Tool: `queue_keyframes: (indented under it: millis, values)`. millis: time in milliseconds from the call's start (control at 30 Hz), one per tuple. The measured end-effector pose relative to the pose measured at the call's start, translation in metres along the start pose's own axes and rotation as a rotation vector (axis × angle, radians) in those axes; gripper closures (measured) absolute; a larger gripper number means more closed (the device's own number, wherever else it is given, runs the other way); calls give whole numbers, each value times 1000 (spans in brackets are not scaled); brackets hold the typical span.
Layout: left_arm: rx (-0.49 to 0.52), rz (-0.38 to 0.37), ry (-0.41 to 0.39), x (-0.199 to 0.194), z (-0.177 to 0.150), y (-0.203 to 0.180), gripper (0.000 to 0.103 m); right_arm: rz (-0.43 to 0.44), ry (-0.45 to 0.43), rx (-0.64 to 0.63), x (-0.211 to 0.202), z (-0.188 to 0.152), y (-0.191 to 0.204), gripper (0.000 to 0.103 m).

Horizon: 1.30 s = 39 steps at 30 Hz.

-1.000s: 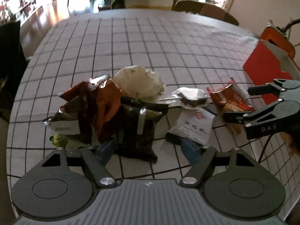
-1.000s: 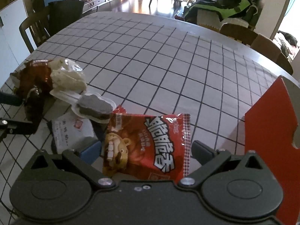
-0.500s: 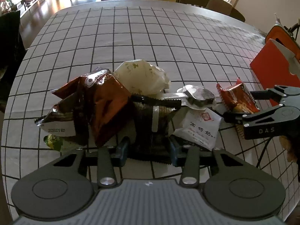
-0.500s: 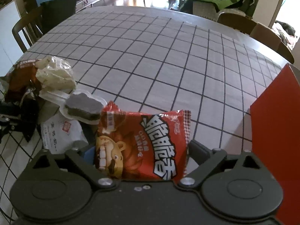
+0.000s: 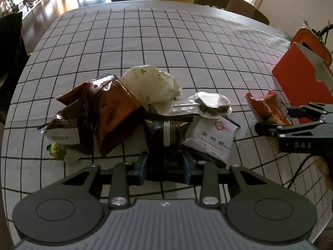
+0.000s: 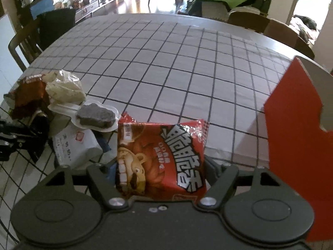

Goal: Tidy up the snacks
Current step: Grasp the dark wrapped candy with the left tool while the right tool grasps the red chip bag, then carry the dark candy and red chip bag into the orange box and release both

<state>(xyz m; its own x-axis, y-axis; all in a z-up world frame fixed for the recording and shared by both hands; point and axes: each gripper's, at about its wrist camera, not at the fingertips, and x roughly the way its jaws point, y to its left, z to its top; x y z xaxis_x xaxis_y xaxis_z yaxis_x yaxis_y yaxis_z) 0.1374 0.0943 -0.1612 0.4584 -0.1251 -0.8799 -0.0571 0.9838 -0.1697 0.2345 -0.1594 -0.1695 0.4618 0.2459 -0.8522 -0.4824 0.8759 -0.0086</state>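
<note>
A heap of snack packets lies on the checked tablecloth (image 5: 166, 41). My left gripper (image 5: 164, 164) is closing. Its blue pads press both sides of a dark snack packet (image 5: 166, 133) at the near side of the heap. My right gripper (image 6: 161, 166) is also closing, and its fingers squeeze a red snack packet (image 6: 162, 150) with a cartoon animal and white lettering. In the left wrist view that red packet (image 5: 263, 106) shows crumpled between the right gripper (image 5: 274, 118) at the right. A red open-topped box (image 6: 295, 137) stands just to the right of it.
The heap also holds a brown-orange packet (image 5: 104, 112), a white crumpled bag (image 5: 149, 83), a clear-wrapped dark bar (image 5: 210, 104), a white sachet (image 5: 212, 137) and a small green packet (image 5: 56, 150). Chairs stand round the table's far edge.
The left jaws have closed from wide apart onto the dark packet. The right jaws have narrowed around the red packet, which now bulges between them.
</note>
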Motion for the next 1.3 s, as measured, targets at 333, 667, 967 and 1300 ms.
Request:
queue_keyframes:
  millis: [333,667,967,1300]
  values:
    - [45,-22,-36,-29,-2,-22,70,45,-32,38,-50,-11,-1,27]
    - [120,-51,-61,-56,-4,-63,71,76,-78,54,-104,-20,-13,27]
    - [155,-89,-74,-74,-1,-104,71,53,-119,63,-146,-24,-44,27]
    - [211,-121,-134,-91,21,-166,71,19,-162,42,-172,-24,-91,27]
